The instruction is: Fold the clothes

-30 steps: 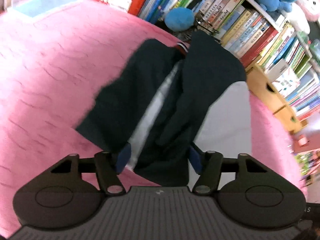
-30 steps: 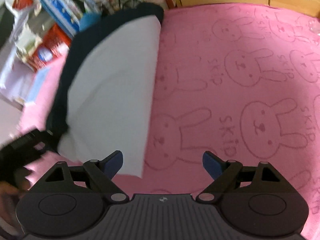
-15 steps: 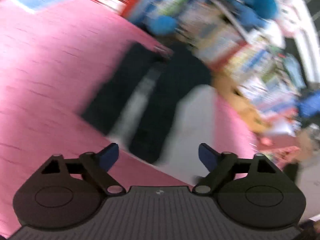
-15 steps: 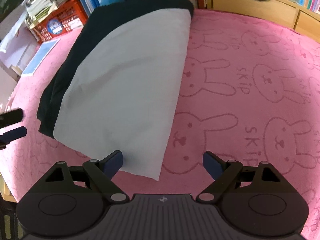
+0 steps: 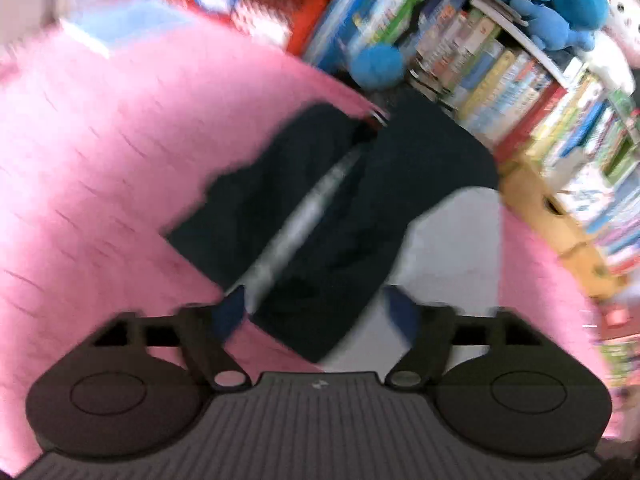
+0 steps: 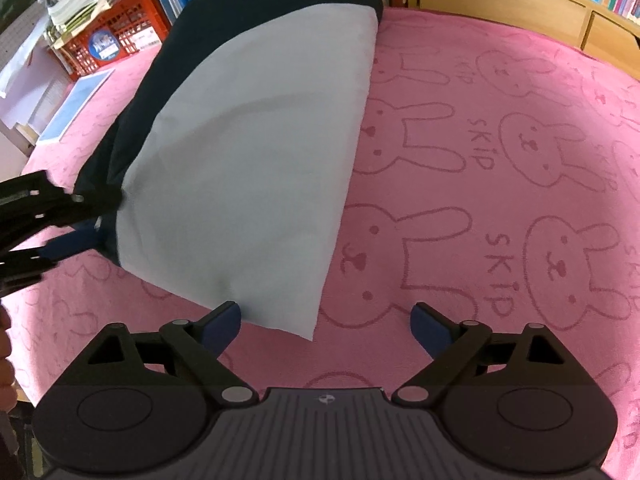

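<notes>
Left wrist view: I see the shirt (image 5: 344, 216) lying on the pink blanket (image 5: 100, 160), with the bookshelf (image 5: 520, 80) just beyond its far end. It is navy and pale grey, and both navy side panels are already turned in over the middle, leaving a thin grey strip between them. My left gripper (image 5: 318, 310) hangs over the shirt's near hem with its jaws well apart; I see nothing pinched between them. I judge the lengthwise folds done and the crosswise fold, near hem toward the bookshelf, not yet made. This view is smeared by motion, so I cannot tell whether the pads touch the cloth.

Right wrist view: the shirt's (image 6: 248, 168) grey panel lies flat, its near corner just beyond my right gripper (image 6: 326, 320). Those jaws are opening, and only the corner's edge and bare blanket (image 6: 500, 160) sit between them, unclamped. The left gripper (image 6: 60, 232) shows at the shirt's far side, cut off by the frame. The collar end by the bookshelf is foreshortened, and what lies under the grey panel is hidden.
</notes>
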The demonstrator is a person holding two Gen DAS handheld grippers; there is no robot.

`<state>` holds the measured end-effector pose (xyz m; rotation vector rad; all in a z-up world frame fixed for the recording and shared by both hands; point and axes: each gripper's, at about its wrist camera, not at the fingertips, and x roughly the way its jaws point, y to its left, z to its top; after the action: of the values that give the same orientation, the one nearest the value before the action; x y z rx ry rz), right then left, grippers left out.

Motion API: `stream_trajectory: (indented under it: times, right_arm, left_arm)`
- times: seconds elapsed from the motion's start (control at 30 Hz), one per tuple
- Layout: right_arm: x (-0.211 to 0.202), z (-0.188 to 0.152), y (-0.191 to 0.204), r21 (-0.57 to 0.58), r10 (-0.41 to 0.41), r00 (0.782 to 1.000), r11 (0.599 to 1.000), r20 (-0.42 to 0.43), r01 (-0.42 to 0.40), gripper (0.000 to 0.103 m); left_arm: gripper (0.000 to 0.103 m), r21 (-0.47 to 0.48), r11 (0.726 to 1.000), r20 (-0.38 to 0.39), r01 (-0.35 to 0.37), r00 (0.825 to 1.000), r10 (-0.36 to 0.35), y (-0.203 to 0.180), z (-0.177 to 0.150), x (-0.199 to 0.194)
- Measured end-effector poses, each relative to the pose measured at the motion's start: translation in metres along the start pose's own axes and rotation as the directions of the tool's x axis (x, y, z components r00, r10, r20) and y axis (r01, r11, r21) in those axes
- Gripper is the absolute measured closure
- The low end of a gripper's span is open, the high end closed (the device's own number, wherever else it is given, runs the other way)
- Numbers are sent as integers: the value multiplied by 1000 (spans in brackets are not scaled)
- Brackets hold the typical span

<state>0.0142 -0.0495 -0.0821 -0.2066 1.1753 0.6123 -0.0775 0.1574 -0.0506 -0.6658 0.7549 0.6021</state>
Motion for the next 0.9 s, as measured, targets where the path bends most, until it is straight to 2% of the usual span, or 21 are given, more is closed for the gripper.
stream_trajectory:
  times: [0.03, 0.07, 0.1, 0.13, 0.17, 0.2, 0.23, 0.37, 0.4, 0.47, 0.53, 0.57, 0.63, 0.67, 0.7, 0.73, 0.77, 0.83, 0.9]
  right_arm:
    - [0, 0, 1, -8, -7, 1000, 1000, 3, 7, 10]
    - [1, 0, 2, -15, -13, 1000, 1000, 7, 13, 10]
    - [1, 0, 3, -22, -19, 1000, 1000, 11, 20, 10]
    - [1, 0, 3, -30, -26, 1000, 999, 14, 26, 10]
    - [2, 0, 4, -37, -32, 999, 999, 18, 33, 10]
    - [2, 0, 5, -39, -35, 999, 999, 18, 35, 10]
    - [3, 1, 6, -41, -37, 999, 998, 17, 37, 10]
    - [5, 2, 7, -40, -42, 999, 998, 15, 43, 10]
    - [5, 2, 7, -38, -42, 999, 998, 14, 43, 10]
    - [6, 2, 7, -34, -43, 999, 998, 12, 44, 9]
    - [6, 3, 6, -29, -44, 999, 999, 10, 45, 9]
    - [7, 3, 6, -31, -45, 999, 998, 9, 45, 9]
    - [7, 4, 6, -34, -48, 999, 998, 7, 48, 8]
    - [7, 4, 6, -34, -48, 999, 998, 7, 48, 8]
    - [7, 4, 5, -35, -47, 999, 998, 7, 47, 8]
    - [8, 4, 5, -36, -47, 999, 998, 7, 48, 8]
    - [8, 4, 4, -35, -48, 999, 998, 8, 48, 8]
    - [7, 4, 4, -32, -47, 999, 998, 9, 48, 7]
    - [6, 5, 4, -30, -43, 999, 999, 15, 43, 7]
  left_arm:
    - [11, 28, 999, 9, -45, 999, 45, -4, -2, 3]
    - [12, 41, 997, -7, -59, 998, 59, -4, -2, 7]
    - [13, 20, 1000, -36, -23, 999, 24, -1, -1, 13]
    - [23, -9, 1000, -61, 21, 998, -22, 2, 0, 17]
    - [33, -59, 994, -63, 92, 993, -96, 6, 1, 20]
    - [33, -88, 987, -58, 132, 989, -138, 8, 2, 20]
    - [34, -88, 984, -50, 153, 986, -158, 8, 4, 20]
    - [56, -74, 971, -23, 226, 973, -228, 10, 7, 19]
    - [58, -80, 968, -21, 236, 971, -238, 10, 8, 20]
    - [56, -97, 976, -44, 194, 979, -199, 10, 9, 26]
    - [47, -129, 985, -109, 117, 985, -132, 12, 6, 33]
    - [40, -140, 982, -114, 124, 984, -140, 12, 6, 34]
    - [38, -126, 977, -109, 170, 977, -184, 8, 7, 34]
    - [42, -114, 973, -103, 203, 971, -215, 5, 7, 34]
    - [51, -99, 971, -91, 218, 970, -227, 2, 7, 32]
    - [78, -85, 971, -81, 222, 970, -229, 0, 7, 31]
    - [86, -76, 972, -74, 221, 971, -226, -1, 8, 28]
    - [90, -73, 962, -38, 262, 963, -265, 0, 9, 19]
    - [90, -71, 955, -11, 287, 957, -288, 0, 8, 14]
